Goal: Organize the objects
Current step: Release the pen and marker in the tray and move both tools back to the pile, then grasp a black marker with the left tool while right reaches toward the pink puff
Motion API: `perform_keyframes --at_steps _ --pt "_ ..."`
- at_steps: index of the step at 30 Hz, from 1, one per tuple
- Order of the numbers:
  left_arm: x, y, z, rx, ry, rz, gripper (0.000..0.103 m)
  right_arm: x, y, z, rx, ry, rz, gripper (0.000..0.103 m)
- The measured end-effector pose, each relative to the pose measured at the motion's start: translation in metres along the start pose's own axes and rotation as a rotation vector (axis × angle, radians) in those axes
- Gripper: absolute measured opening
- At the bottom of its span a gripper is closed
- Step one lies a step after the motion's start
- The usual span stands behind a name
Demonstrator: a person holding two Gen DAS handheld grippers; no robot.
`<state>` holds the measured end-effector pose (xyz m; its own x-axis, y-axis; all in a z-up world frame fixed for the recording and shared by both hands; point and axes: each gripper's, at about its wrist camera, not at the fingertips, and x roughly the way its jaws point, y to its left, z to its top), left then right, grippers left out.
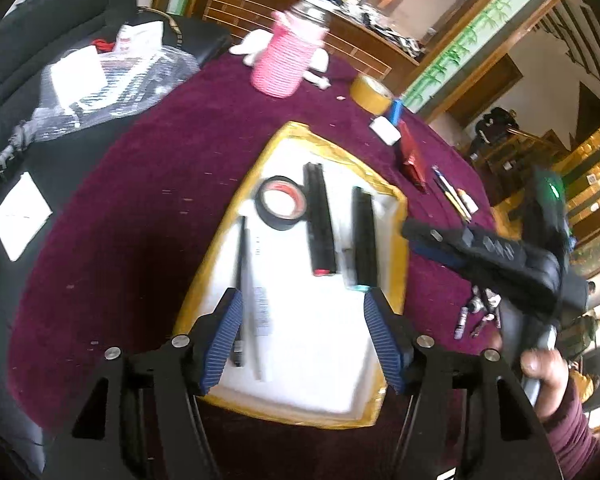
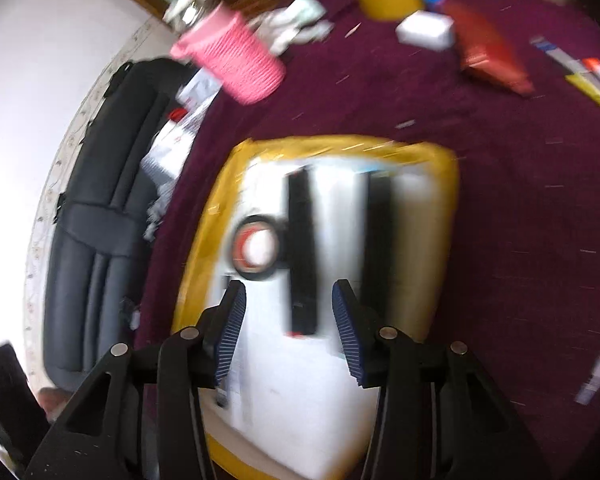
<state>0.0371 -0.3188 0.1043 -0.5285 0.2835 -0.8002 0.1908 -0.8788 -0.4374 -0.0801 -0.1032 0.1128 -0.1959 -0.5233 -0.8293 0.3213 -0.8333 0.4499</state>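
The left gripper (image 1: pixel 302 312) hangs low over the near end of the white tray (image 1: pixel 312 360), fingers pointing toward 12 o'clock, jaws spread wide and holding nothing. The right gripper (image 2: pixel 288 304) hovers above the tray's middle, tilted down, jaws about half open and empty; in the left view it enters from 3 o'clock, with the person's hand (image 1: pixel 548 376) on its grip at 4 o'clock.

On the tray, which has a yellow taped rim and sits on the purple cloth (image 1: pixel 120 220): two black bars (image 1: pixel 320 220) side by side, one black tape roll (image 1: pixel 281 202) at their 9 o'clock, and one thin black pen (image 1: pixel 241 280) at the left edge. Off the tray at 12 o'clock stand one pink cup (image 1: pixel 286 60) and one yellow tape roll (image 1: pixel 372 92).
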Motion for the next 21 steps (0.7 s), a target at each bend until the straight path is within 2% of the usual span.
perform_keyframes --at_steps 5,8,11,15,17,21 --pt "0.017 -0.044 -0.003 0.060 0.038 -0.069 0.057 -0.058 -0.074 -0.032 0.085 -0.051 -0.118 0.047" --pt "0.025 -0.075 -0.011 0.112 0.062 -0.093 0.057 -0.096 -0.126 -0.055 0.171 -0.077 -0.163 0.047" --pt "0.034 -0.112 -0.026 0.171 0.095 -0.103 0.057 -0.137 -0.187 -0.080 0.294 -0.139 -0.200 0.047" --pt "0.050 -0.157 -0.048 0.233 0.147 -0.102 0.057 -0.159 -0.244 -0.095 0.385 -0.144 -0.265 0.047" --pt "0.058 -0.177 -0.059 0.250 0.170 -0.102 0.057 -0.162 -0.266 -0.097 0.414 -0.132 -0.256 0.047" --pt "0.070 -0.209 -0.080 0.279 0.195 -0.092 0.057 -0.157 -0.286 -0.089 0.410 -0.100 -0.244 0.047"
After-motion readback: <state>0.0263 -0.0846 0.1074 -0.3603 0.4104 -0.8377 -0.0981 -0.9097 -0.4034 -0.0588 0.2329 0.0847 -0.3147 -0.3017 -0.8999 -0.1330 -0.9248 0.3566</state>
